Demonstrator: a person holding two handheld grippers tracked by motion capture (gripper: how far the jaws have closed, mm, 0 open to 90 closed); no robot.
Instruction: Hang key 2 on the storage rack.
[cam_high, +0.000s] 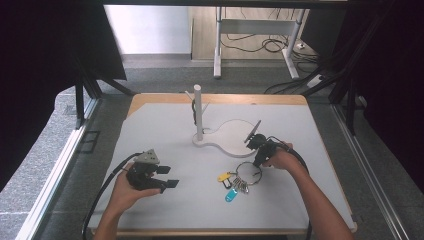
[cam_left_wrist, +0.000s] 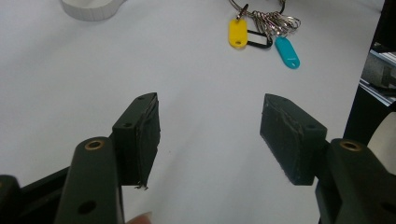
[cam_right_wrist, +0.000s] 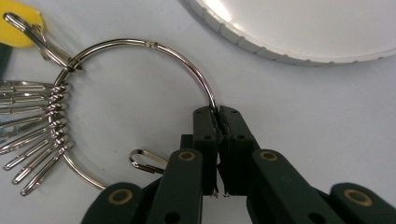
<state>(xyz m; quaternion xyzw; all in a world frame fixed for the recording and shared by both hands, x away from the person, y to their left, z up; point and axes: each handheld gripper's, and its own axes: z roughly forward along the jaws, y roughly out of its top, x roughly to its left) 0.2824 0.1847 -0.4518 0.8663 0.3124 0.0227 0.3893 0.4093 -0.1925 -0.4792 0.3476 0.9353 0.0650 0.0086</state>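
Note:
A large metal key ring (cam_right_wrist: 140, 44) lies on the white table, carrying several small metal clips (cam_right_wrist: 32, 140) and yellow (cam_left_wrist: 237, 32), black and teal (cam_left_wrist: 287, 52) tags. My right gripper (cam_right_wrist: 217, 112) is shut on the ring's wire at its right side; in the high view it (cam_high: 259, 159) sits just above the ring (cam_high: 248, 173). My left gripper (cam_high: 169, 176) rests low at the front left, open, with bare table between its pads (cam_left_wrist: 148, 135). The tags lie well ahead of it.
A white stand with a rounded base (cam_high: 232, 137) and an upright post (cam_high: 198, 112) with small pegs sits mid-table behind the ring; its base edge (cam_right_wrist: 289, 51) is close to my right gripper. The table's right edge (cam_left_wrist: 373, 84) drops off near the left gripper.

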